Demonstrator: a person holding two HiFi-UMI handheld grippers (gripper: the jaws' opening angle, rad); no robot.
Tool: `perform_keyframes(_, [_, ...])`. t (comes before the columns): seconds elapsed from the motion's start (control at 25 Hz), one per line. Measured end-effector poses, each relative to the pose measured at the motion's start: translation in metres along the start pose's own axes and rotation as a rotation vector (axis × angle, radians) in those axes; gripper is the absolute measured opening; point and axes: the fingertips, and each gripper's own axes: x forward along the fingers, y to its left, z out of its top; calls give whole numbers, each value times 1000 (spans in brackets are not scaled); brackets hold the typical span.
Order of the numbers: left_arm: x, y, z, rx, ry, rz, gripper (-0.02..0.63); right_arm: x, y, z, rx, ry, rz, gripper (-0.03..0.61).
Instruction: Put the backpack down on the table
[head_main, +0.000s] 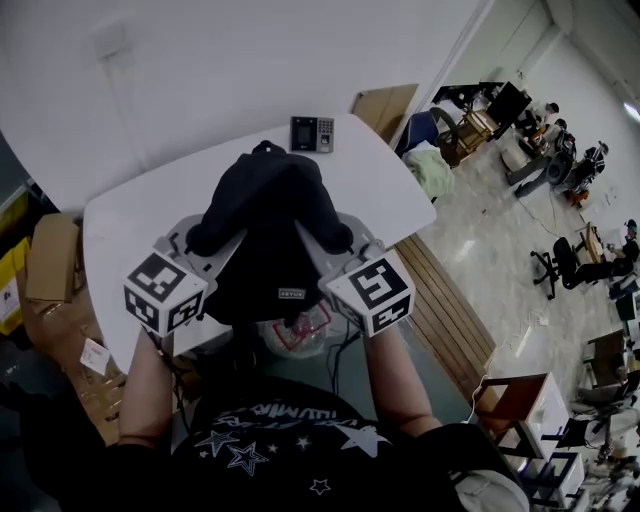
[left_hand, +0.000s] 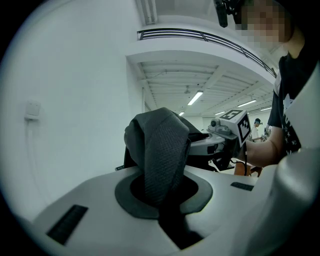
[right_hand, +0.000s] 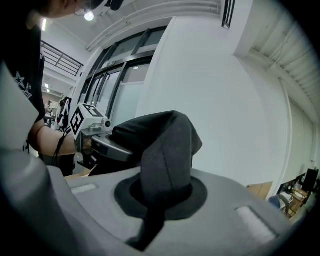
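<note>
A black backpack (head_main: 268, 225) hangs in the air between my two grippers, over the near part of the white table (head_main: 125, 215). My left gripper (head_main: 203, 243) is shut on one of its dark mesh straps (left_hand: 162, 150), which runs up out of the closed jaws. My right gripper (head_main: 343, 243) is shut on the other strap (right_hand: 167, 150) in the same way. In the left gripper view, the left gripper (left_hand: 161, 196) clamps the strap, with the right gripper's marker cube behind it. In the right gripper view, the right gripper (right_hand: 159, 200) does the same. The bag's underside is hidden.
A small dark keypad device (head_main: 312, 133) lies at the table's far edge. Cardboard boxes (head_main: 52, 258) stand on the floor at the left. A wooden panel (head_main: 440, 300), office chairs (head_main: 560, 262) and people sit off to the right. White walls close in behind the table.
</note>
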Motion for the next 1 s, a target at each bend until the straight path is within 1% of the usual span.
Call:
perform_keyframes(0.2, [11,32,5,8,-2,-11,48,27,-17,2,28,7,-15,6])
perform_keyframes(0.4, [22,67,2,6,-9,-12,48,60,-34,2,25,12,-26,6])
perform_keyframes(0.6, [22,103,-8,-9,-12,-11,48,99,-36,2,9,27,-20,6])
perform_keyframes(0.8, [22,129,-8,1,-15,-4,48,124,-39,9,3,16,-15,6])
perform_keyframes(1.0, [24,162,-16,1,-15,-2,48,157,-44,7,11,21,-18,6])
